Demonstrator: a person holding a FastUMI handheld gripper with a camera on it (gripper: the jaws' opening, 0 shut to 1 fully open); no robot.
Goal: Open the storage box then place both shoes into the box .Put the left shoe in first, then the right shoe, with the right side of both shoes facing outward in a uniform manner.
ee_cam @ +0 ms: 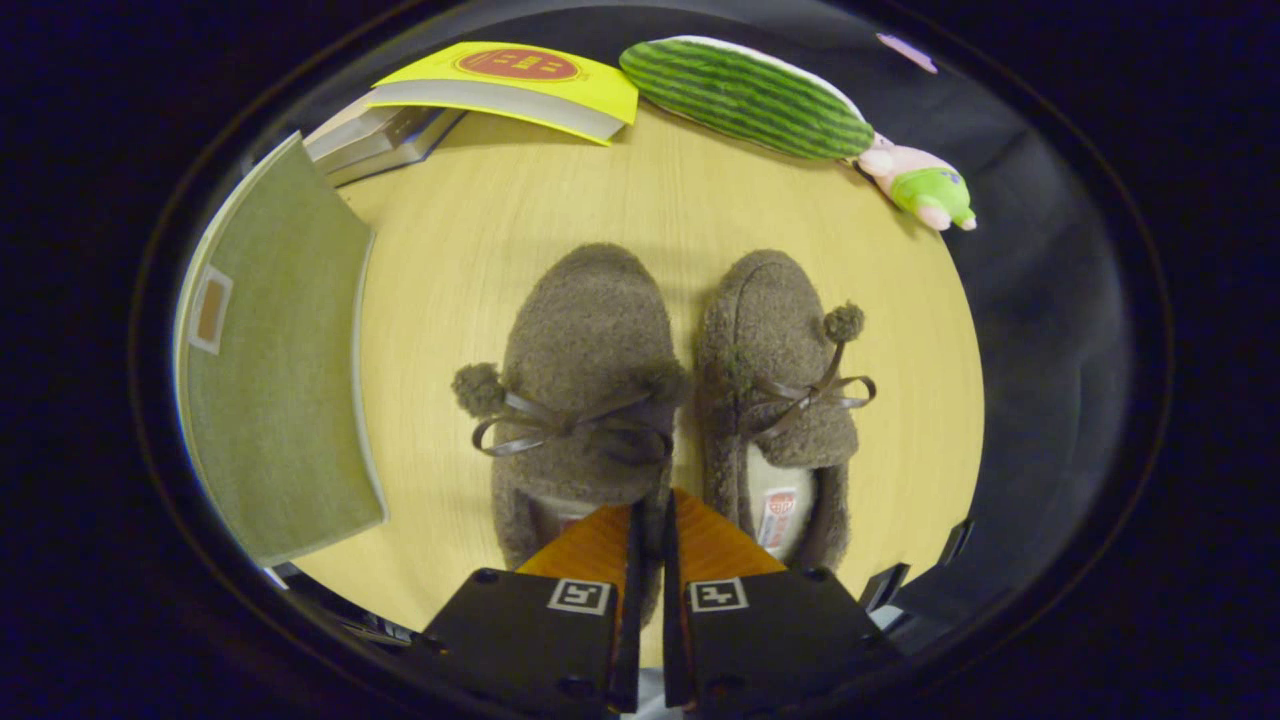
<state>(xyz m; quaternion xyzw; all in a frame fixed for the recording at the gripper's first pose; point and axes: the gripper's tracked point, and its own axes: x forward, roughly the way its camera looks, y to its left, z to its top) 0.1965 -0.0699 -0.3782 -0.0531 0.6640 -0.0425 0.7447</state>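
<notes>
Two fuzzy brown slippers with ribbon bows and pompoms lie side by side on the wooden table (560,190), toes pointing away from me. The left shoe (585,330) is just ahead of my fingers, and the right shoe (770,320) sits beside it, touching it. My gripper (650,515) is nearly closed at the left shoe's heel opening. One finger is inside the shoe, the other is in the gap between the two shoes, and the shoe's inner side wall is pinched between them. The green fabric storage box (280,370) with a small label stands left of the shoes; I cannot tell whether it is open.
A yellow book (510,85) rests on a stack of books (385,135) at the far left of the table. A striped watermelon plush (745,95) and a small pink and green toy (920,185) lie at the far right. The table edge runs close on the right.
</notes>
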